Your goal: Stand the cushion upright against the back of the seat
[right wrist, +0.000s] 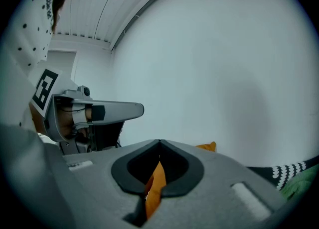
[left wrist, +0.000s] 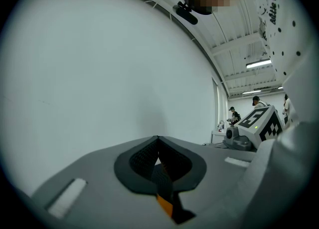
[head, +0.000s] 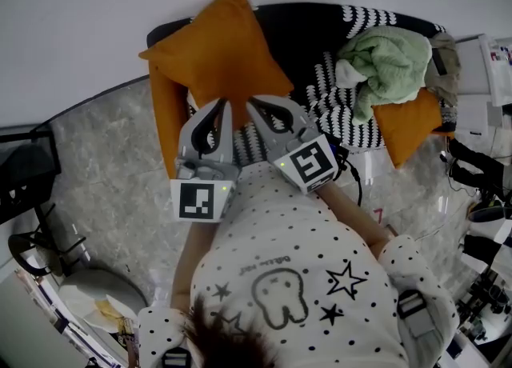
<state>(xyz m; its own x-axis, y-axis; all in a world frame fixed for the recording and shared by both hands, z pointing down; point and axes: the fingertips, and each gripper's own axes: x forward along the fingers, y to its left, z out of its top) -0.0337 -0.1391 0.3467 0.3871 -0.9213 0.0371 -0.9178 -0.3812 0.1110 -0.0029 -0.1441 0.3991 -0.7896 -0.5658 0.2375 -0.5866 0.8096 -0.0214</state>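
Pinching the lower corner of the orange cushion, the left gripper and the right gripper sat just beside each other, tips nearly touching. Each was pressed together on a fold of orange fabric, which showed between the jaws in the left gripper view and in the right gripper view. The cushion lay straight ahead of both grippers, on the far side from the person. It was poised on that held corner like a diamond, its long diagonal running away from the grippers toward the left end of the dark seat back. Whether it actually rested against the back could not be told. Neither hand was nearer than the other. The coming move probably turned on swinging one flat edge down onto the seat, beside the striped blanket and green cloth, while pushing the cushion back.
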